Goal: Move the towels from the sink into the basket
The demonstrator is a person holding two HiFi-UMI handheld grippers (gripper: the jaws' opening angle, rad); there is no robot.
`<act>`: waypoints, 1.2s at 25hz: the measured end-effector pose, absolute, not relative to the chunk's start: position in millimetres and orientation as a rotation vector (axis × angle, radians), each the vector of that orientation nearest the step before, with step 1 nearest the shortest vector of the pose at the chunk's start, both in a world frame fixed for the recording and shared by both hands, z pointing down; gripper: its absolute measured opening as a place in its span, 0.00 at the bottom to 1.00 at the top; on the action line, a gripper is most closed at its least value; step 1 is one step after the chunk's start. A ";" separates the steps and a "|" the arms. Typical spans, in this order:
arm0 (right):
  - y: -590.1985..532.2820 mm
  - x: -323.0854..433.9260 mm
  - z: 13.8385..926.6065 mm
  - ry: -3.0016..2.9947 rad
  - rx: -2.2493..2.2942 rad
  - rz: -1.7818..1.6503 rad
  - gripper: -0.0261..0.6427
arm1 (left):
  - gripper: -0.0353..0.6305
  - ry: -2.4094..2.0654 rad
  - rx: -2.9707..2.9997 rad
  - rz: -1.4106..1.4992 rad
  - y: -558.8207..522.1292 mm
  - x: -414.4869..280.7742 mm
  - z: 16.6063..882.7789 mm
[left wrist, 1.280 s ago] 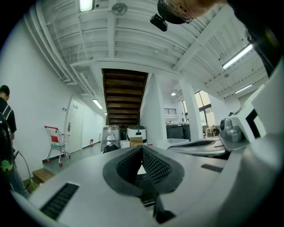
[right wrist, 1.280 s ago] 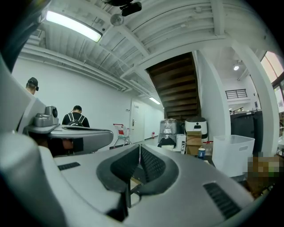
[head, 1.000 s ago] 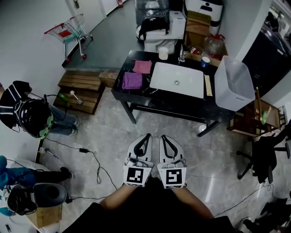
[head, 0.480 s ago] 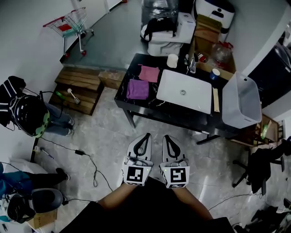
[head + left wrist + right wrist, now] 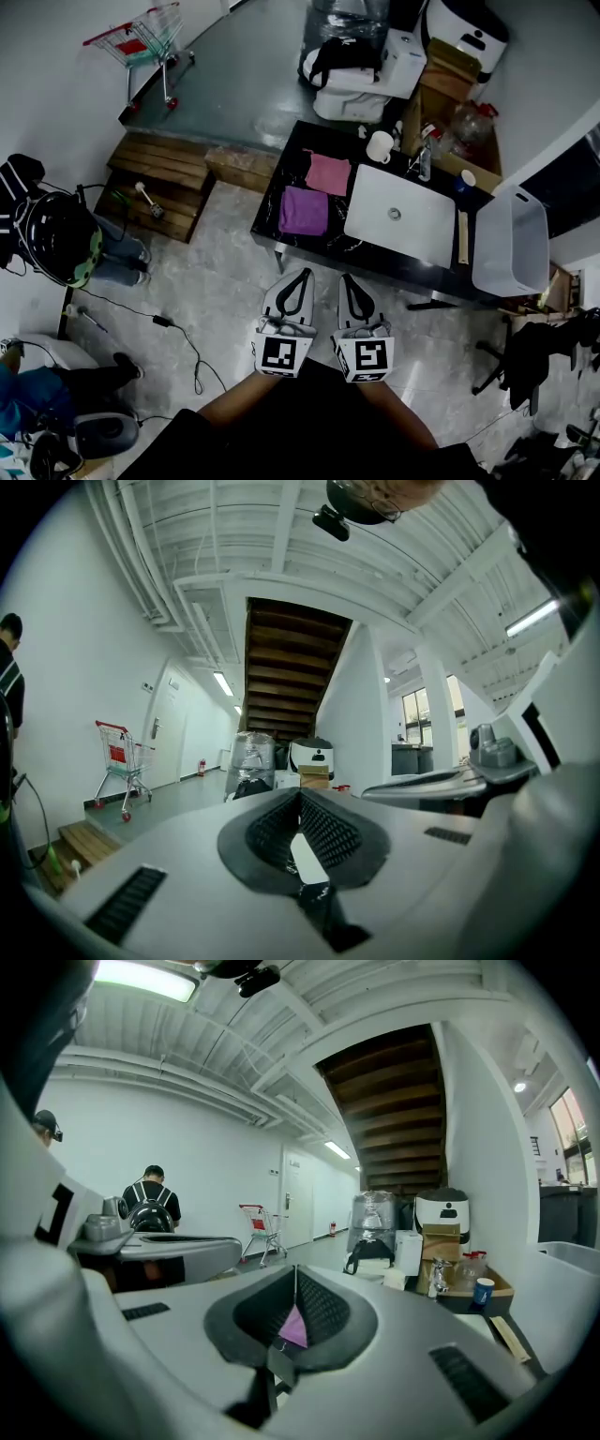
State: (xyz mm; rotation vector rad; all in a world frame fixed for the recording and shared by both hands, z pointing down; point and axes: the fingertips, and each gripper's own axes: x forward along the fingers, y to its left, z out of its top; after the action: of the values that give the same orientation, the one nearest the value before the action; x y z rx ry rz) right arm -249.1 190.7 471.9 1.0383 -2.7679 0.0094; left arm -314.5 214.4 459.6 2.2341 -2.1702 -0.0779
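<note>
While two towels lie beside the sink, both hand-held grippers are closed.

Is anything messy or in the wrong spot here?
Nothing is spilled or broken. One odd thing: the pink towel and the purple towel lie flat on the counter beside the sink, not in it. The basket stands at the sink's other side.

No legible text, nos. or brand names in any view. Marker cubes on left gripper and right gripper show b/w square patterns only, no letters. Red panel on shopping cart possibly carries print, but too small to read. White appliance: dark emblem, no wording.
</note>
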 end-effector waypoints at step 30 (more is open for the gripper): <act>50.9 -378.1 513.4 -2.759 0.901 0.060 0.07 | 0.07 -2.266 2.072 0.027 96.0 -440.8 488.3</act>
State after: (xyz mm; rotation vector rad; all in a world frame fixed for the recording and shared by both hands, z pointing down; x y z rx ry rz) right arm -378.1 50.9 513.4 0.9009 -2.7593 0.0603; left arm -440.8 96.0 488.3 2.0719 -2.2660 0.0268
